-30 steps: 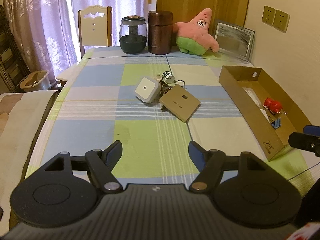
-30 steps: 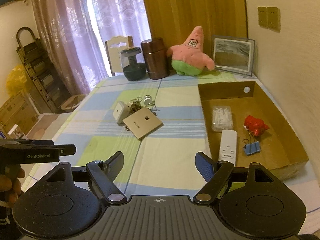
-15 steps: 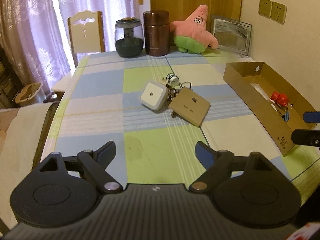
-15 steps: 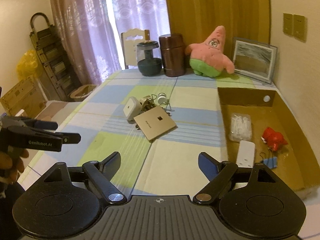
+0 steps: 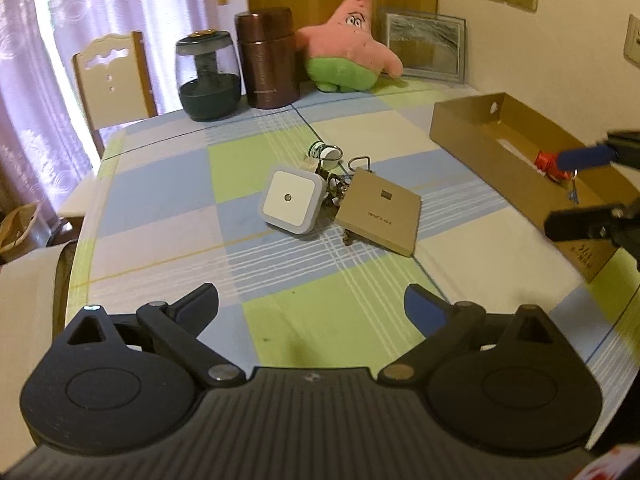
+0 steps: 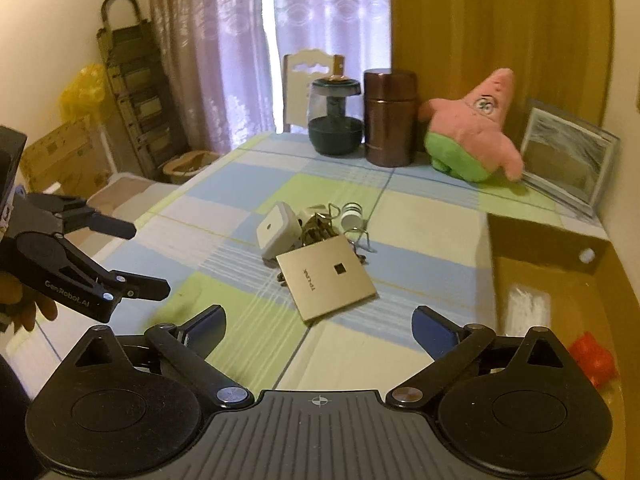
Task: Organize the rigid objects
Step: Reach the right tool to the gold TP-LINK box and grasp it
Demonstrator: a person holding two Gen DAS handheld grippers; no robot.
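A small pile lies mid-table on the checked cloth: a white square night light (image 5: pixel 290 200), a flat tan box (image 5: pixel 378 214), a tangle of metal clips (image 5: pixel 334 192) and a small white-capped bottle (image 5: pixel 324 152). My left gripper (image 5: pixel 312 300) hovers short of the pile, its jaws opening with nothing between them. My right gripper (image 6: pixel 320 316) faces the tan box (image 6: pixel 326 280) from the other side, its jaws also opening and empty. To the right, the cardboard tray (image 5: pixel 480 136) holds a red toy (image 6: pixel 592 360) and a white packet (image 6: pixel 528 308).
Along the far edge stand a dark jar (image 5: pixel 208 80), a brown canister (image 5: pixel 268 60), a pink star plush (image 5: pixel 348 52) and a framed picture (image 5: pixel 424 48). A chair (image 5: pixel 112 76) sits behind the table. The wall runs close along the right side.
Both grippers have moved in toward the pile and a little lower, and both sets of jaws have spread wider. The objects on the table have not moved.
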